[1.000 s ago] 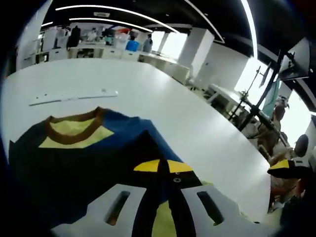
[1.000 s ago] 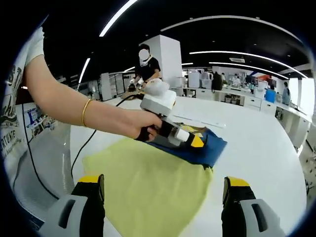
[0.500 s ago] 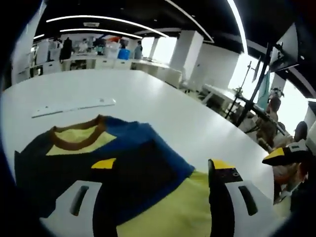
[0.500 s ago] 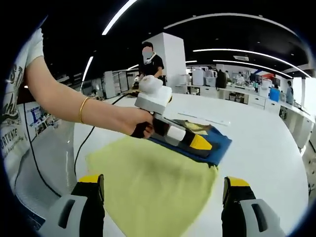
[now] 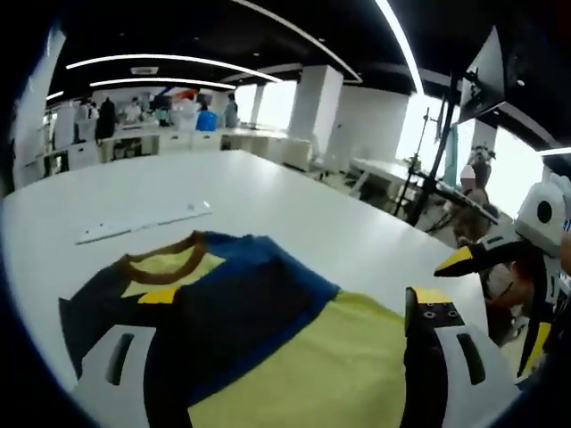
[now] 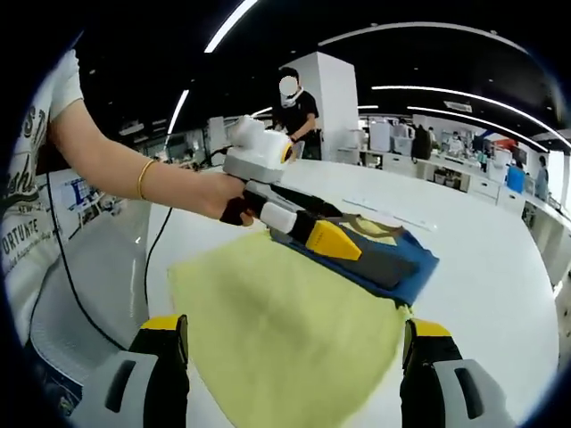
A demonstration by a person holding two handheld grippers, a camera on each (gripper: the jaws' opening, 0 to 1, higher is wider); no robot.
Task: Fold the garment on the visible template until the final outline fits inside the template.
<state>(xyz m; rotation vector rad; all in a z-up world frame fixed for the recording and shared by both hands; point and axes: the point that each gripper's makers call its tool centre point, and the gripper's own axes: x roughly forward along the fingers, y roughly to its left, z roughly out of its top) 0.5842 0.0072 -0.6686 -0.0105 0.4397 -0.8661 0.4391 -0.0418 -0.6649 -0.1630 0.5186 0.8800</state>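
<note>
Yellow and navy cloth, the garment (image 6: 294,312), lies flat on the white counter (image 6: 500,267), its brown collar on the far side. The left claw (image 5: 281,334) hovers above it with jaws spread wide, gripping nothing. The right claw (image 6: 294,352) hangs near the yellow edge, likewise wide apart and empty.
</note>
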